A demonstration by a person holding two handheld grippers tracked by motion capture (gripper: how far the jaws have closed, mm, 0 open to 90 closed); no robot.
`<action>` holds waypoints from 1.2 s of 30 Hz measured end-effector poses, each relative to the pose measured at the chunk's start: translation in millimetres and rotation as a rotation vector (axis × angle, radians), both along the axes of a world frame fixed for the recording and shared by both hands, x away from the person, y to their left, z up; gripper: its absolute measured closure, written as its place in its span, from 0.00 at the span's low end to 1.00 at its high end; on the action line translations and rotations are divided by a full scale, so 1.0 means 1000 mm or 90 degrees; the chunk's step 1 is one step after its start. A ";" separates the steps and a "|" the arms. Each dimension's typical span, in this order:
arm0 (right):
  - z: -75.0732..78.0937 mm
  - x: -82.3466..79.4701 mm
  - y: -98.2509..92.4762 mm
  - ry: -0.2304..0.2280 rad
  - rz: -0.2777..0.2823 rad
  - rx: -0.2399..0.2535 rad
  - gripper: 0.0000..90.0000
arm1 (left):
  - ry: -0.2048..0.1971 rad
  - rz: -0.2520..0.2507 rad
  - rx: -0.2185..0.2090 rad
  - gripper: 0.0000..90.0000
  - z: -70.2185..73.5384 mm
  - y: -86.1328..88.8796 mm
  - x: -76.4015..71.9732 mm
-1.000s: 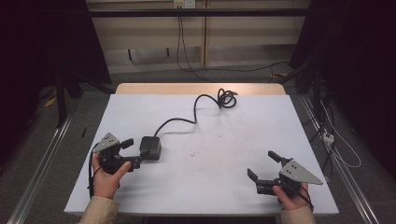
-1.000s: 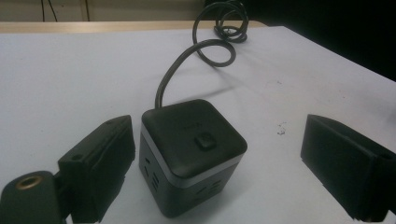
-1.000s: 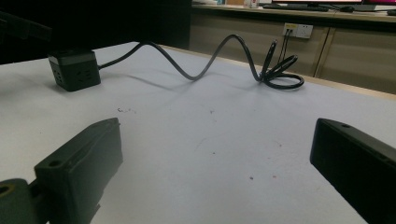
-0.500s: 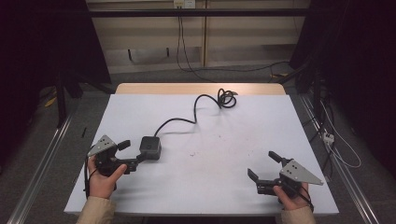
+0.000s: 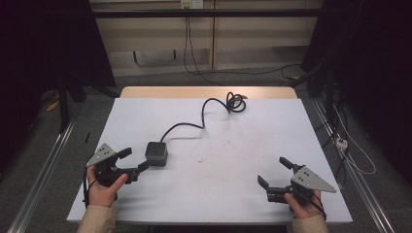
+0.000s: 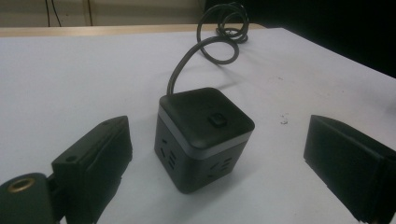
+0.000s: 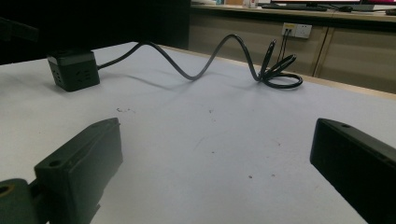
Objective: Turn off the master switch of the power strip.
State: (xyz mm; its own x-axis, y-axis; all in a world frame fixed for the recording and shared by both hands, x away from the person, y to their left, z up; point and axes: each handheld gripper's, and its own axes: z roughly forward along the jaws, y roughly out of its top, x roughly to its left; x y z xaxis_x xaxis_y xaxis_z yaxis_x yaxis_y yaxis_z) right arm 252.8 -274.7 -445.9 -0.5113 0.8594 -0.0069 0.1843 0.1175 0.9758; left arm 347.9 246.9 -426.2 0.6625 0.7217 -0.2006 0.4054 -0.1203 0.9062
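On white table (image 5: 218,194), left-centre: cube power strip (image 5: 156,153) w/ black cord (image 5: 204,114) | left gripper (image 5: 133,161) jaws wide, just beside cube, not touching | right gripper (image 5: 274,172) jaws wide, well apart.

This looks like a lab or test room: a bare white bench (image 5: 272,141) stands alone on grey floor between metal floor rails (image 5: 43,167), with dark curtains (image 5: 43,43) at both sides, loose cables (image 5: 243,73) trailing beyond its far edge, and wall sockets (image 7: 297,30) on plain panelling.
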 end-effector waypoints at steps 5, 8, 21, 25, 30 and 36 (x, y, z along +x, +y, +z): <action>0.000 0.000 0.000 0.000 0.000 0.001 0.02 | -0.001 -0.004 0.001 0.08 -0.001 0.001 -0.002; 0.000 0.000 0.000 0.000 0.000 0.001 0.02 | 0.000 -0.007 0.006 0.08 -0.003 0.002 -0.003; 0.000 0.000 0.000 0.001 0.001 0.001 0.02 | 0.003 -0.004 0.008 0.08 -0.007 0.012 -0.009; 0.000 0.000 0.000 0.000 0.000 0.002 0.03 | 0.003 -0.003 0.010 0.08 -0.008 0.015 -0.010; 0.000 0.000 0.000 0.000 0.001 0.002 0.02 | 0.008 0.000 0.014 0.08 -0.010 0.018 -0.011; 0.000 0.000 -0.001 0.001 0.000 0.002 0.03 | 0.010 0.002 0.012 0.08 -0.012 0.022 -0.013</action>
